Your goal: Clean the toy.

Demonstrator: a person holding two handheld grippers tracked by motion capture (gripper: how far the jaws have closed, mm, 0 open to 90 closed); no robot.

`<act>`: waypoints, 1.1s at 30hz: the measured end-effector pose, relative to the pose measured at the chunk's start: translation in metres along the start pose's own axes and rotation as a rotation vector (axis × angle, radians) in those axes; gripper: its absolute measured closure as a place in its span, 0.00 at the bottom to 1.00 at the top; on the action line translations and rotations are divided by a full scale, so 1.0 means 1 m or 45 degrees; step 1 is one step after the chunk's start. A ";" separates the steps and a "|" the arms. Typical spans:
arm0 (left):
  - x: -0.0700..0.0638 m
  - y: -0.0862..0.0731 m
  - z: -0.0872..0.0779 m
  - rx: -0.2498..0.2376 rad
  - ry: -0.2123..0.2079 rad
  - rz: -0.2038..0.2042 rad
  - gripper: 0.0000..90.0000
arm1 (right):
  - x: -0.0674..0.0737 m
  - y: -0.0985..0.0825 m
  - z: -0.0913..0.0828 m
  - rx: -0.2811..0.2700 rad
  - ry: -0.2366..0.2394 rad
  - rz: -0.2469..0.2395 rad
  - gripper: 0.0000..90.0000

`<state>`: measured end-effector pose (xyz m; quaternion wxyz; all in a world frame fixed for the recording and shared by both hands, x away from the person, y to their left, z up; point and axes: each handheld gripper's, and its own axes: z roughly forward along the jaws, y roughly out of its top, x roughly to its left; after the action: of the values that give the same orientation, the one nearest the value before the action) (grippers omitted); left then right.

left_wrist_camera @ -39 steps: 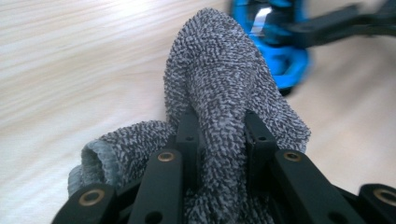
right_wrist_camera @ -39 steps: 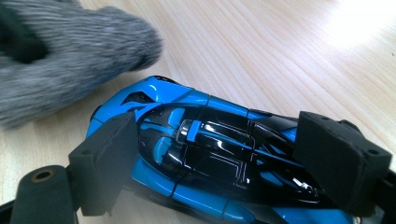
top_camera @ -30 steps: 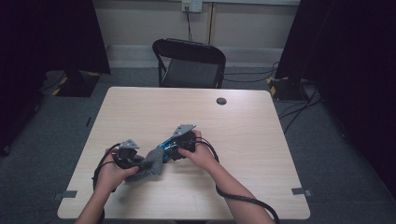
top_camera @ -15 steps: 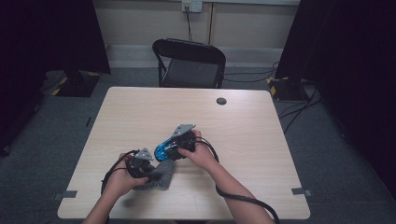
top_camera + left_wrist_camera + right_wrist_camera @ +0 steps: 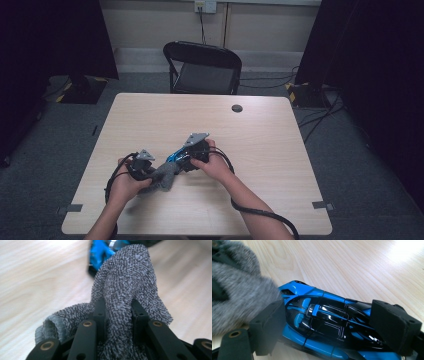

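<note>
Because the work in hand looks like wiping a toy, each tool has its own job: the right claw (image 5: 329, 327) steadies the blue and black toy car (image 5: 329, 322) while the left claw (image 5: 118, 315) carries a grey knitted cloth (image 5: 130, 282) to it. Largest first, the room is dim, with dark curtains on both sides, grey carpet, a pale wall with a socket, and a black folding chair (image 5: 202, 67) pushed up at the far edge. Cables trail over the floor at the right. The light wooden desk (image 5: 280, 150) is bare but for a small dark round cap (image 5: 237, 108) near its far side.

On the near left part of the desk the car sits low, its body between the right claw's foam pads, which stand at its flanks and seem to pinch it; I judge this keeps it from rolling under the rubbing. The left claw is pressed together on a fold of the cloth, so the free end bulges forward and meets the car's nose. From above the two hands sit close together, the cloth (image 5: 162, 175) bridging them
</note>
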<state>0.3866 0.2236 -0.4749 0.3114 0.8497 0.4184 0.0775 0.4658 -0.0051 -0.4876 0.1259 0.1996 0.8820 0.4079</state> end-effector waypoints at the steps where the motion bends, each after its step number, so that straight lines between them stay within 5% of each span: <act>1: 0.002 0.000 0.000 -0.007 0.003 -0.012 0.79 | 0.000 0.000 0.000 0.000 0.000 0.001 0.15; 33: 0.021 0.004 -0.002 -0.058 0.174 -0.118 0.80 | 0.000 0.000 0.000 -0.005 -0.001 -0.001 0.15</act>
<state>0.4017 0.2384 -0.4736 0.3046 0.8148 0.4758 0.1305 0.4654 -0.0052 -0.4879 0.1267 0.1993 0.8812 0.4096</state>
